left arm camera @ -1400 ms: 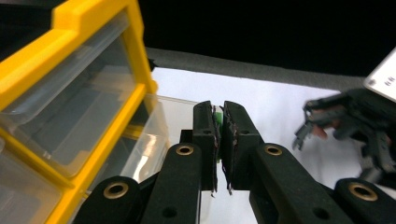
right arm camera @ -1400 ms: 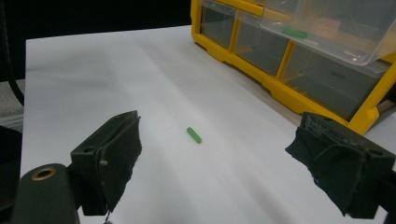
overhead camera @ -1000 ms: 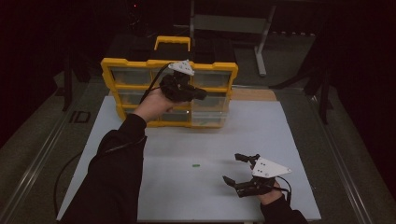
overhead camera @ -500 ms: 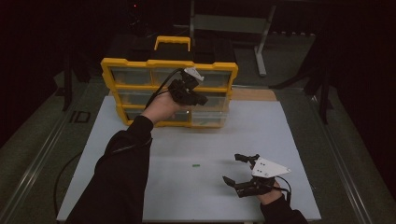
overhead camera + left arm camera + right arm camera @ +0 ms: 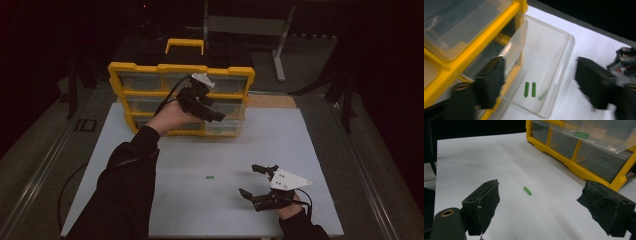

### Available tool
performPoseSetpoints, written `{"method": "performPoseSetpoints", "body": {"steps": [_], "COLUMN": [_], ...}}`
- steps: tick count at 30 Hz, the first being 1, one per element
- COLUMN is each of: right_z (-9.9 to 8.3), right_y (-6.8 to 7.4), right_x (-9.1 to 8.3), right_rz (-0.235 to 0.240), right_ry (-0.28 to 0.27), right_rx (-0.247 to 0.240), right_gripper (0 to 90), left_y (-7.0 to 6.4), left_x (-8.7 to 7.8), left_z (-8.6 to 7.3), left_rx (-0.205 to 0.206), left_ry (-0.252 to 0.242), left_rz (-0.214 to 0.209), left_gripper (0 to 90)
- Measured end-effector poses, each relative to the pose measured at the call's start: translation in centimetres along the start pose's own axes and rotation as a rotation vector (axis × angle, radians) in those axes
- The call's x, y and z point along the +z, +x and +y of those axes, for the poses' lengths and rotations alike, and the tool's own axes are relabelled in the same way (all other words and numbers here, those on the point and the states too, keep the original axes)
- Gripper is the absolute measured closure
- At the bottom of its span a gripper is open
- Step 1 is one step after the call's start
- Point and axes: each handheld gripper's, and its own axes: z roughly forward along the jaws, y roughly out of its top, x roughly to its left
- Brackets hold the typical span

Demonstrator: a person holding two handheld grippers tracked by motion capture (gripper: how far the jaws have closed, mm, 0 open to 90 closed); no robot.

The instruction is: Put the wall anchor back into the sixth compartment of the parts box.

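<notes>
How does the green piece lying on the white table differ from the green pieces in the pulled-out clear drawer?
The small green stick on the table lies alone on the open white tabletop; the green sticks in the clear plastic drawer lie side by side as a pair, enclosed by its walls. All look alike in colour and shape.

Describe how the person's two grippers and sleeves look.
Both grippers are black with two blocky jaws. The left gripper trails a black cable and carries a pale three-cornered plate. The right gripper has the same plate, marked with small dark dots. Both sleeves are black.
</notes>
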Motion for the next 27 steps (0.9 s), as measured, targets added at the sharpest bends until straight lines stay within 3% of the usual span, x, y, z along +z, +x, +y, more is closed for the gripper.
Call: {"method": "performPoseSetpoints", "body": {"steps": [1, 4, 8, 12, 24, 27], "right_z": [0.0, 0.1, 0.1, 0.1, 0.2, 0.2], "right_y": [0.0, 0.1, 0.1, 0.1, 0.2, 0.2], "right_x": [0.0, 0.0, -0.1, -0.1, -0.1, -0.1], "right_rz": [-0.001, -0.002, -0.003, -0.002, 0.0, 0.0], "right_ry": [-0.001, -0.005, -0.006, -0.004, 0.0, -0.004], "right_rx": [-0.001, 0.001, 0.0, -0.001, 0.001, 0.0], "right_gripper": [13.8, 13.8, 13.8, 13.8, 13.8, 13.8], "left_y": [-0.3, -0.8, -1.4, -2.1, -3.8, -4.2], "left_x": [-0.1, -0.4, -1.0, -1.6, -2.2, -2.0], "left_z": [-0.3, -0.7, -1.3, -2.0, -5.1, -6.1], "left_rx": [0.019, 0.029, 0.045, 0.058, 0.093, 0.104], "left_ry": [0.013, 0.012, -0.01, -0.023, -0.01, 0.0], "left_rz": [-0.016, -0.032, -0.05, -0.035, -0.077, -0.068], "left_gripper": [16.4, 0.4, 0.0, 0.0, 0.0, 0.0]}}
